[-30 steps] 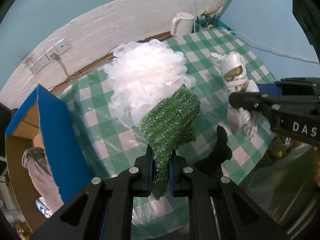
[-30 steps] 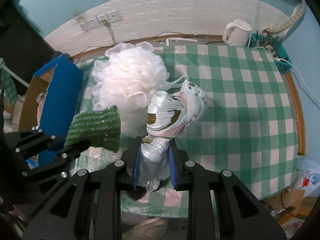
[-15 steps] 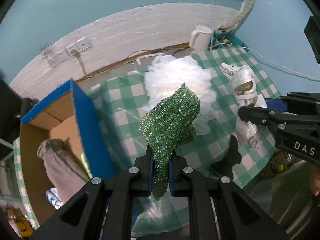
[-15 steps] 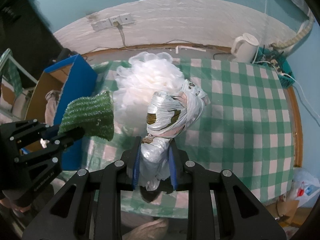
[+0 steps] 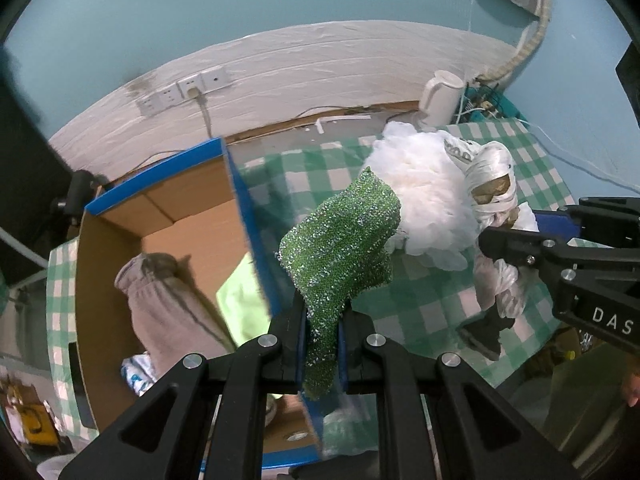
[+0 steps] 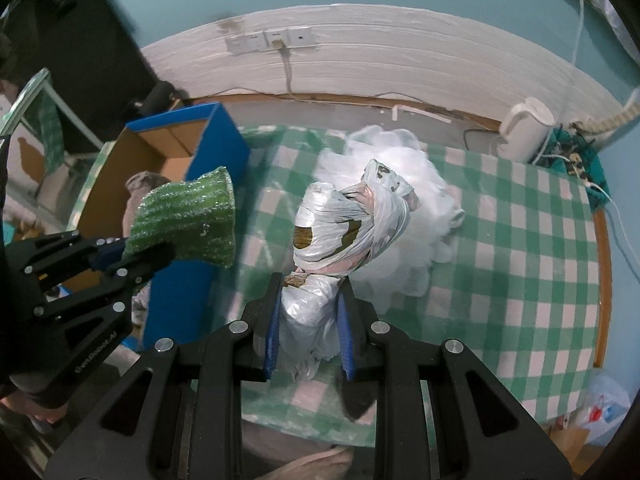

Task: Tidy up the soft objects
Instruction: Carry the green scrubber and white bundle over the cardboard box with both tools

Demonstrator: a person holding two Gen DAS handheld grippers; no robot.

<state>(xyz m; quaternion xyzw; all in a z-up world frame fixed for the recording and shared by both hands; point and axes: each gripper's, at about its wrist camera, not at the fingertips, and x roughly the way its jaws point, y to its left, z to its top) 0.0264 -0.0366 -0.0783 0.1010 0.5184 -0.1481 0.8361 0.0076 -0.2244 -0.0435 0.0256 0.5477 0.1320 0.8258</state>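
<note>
My left gripper is shut on a sparkly green cloth and holds it in the air over the right wall of the blue cardboard box. From the right wrist view the green cloth hangs beside the box. My right gripper is shut on a knotted white plastic bag bundle, held above the checked table; the bundle also shows in the left wrist view. A white mesh bath pouf lies on the green checked tablecloth.
Inside the box lie a grey-beige garment, a light green cloth and a white printed item. A white kettle and a teal basket of cables stand at the table's back right. Wall sockets sit behind.
Both grippers have moved left with their loads. The green cloth has gone from in front of the pouf to over the box wall, and the box interior has come into view.
</note>
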